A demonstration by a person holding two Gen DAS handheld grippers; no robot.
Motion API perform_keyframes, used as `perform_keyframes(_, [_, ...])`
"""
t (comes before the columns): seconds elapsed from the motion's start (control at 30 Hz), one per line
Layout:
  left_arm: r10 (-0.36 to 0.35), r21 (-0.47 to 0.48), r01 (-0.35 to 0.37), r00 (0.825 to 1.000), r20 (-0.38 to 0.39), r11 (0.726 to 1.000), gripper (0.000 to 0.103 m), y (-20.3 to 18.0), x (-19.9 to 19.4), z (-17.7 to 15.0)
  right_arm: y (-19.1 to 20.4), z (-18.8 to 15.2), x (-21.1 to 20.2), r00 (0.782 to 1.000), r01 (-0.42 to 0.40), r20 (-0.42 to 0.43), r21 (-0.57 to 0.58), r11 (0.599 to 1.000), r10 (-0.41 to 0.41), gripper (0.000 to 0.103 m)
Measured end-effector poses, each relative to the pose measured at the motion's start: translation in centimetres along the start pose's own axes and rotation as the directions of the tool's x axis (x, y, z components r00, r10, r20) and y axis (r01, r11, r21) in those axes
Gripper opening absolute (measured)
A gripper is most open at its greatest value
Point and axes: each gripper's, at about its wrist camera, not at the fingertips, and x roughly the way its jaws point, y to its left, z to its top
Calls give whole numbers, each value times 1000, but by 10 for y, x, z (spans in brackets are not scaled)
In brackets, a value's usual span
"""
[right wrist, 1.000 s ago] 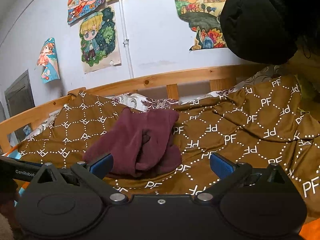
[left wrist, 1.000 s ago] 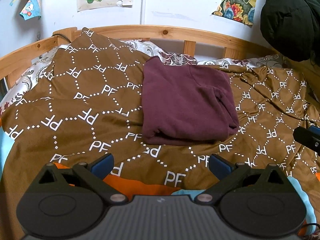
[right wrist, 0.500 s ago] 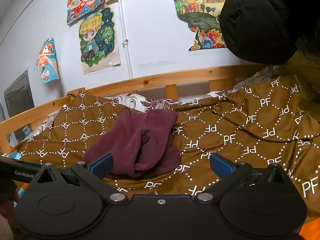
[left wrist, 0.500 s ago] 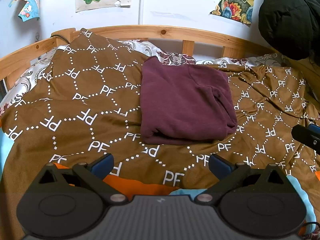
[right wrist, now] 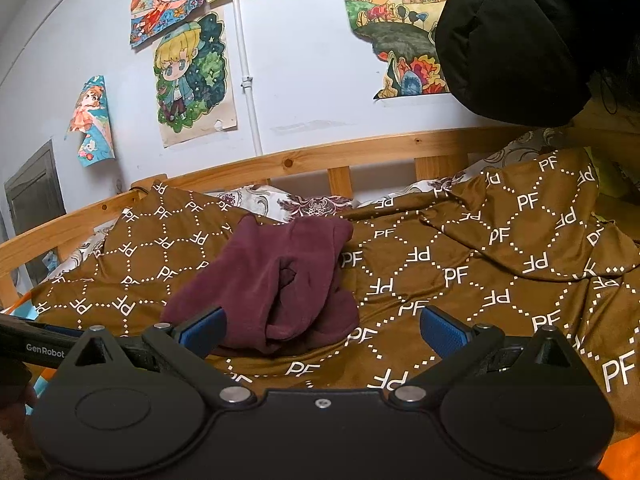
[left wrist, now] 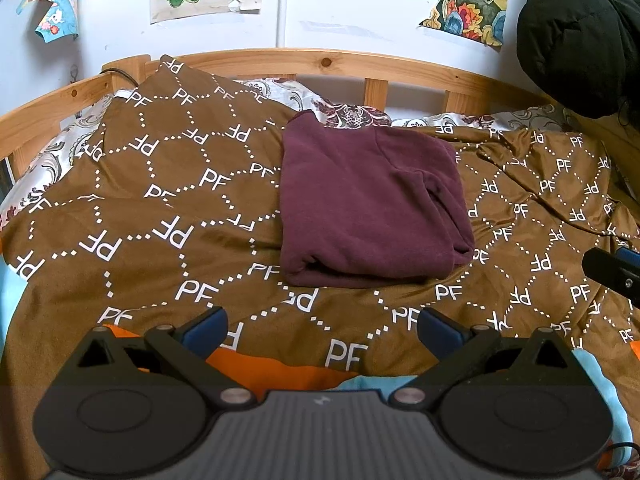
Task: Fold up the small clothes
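While both tools are hovering above the near edge of the bed, the left gripper (left wrist: 320,326) is standing with its blue-padded fingers (left wrist: 204,326) spread wide and is gripping nothing. The right gripper (right wrist: 322,324) is likewise standing released, with its fingers (right wrist: 442,330) far apart and nothing between them. In the left wrist view, one fingertip of the right gripper (left wrist: 612,270) is showing at the right edge, well apart from the garment.

The maroon garment (left wrist: 368,204) is lying folded into a compact, roughly rectangular stack near the middle of the brown blanket (left wrist: 168,200), which is printed with white "PF" letters and dotted hexagons. The garment is resting apart from both grippers, beyond the fingertips of each. In the right wrist view, the garment (right wrist: 276,280) is showing its layered side, with a dark fold opening facing the camera.

A wooden bed rail (left wrist: 328,62) is running behind the blanket, and a floral pillow (left wrist: 352,114) is touching the far edge of the garment. Colourful drawings (right wrist: 192,80) are hanging on the white wall (right wrist: 304,60). A black padded jacket (left wrist: 576,36) is hanging at the upper right.
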Motion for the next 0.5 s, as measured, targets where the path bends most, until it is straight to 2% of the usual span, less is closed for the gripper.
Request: perform_keyframes(0.5, [0, 0, 0, 1000, -1, 1000, 102, 0, 0, 0, 0, 1, 1, 1000, 2, -3, -3, 1000, -2, 102])
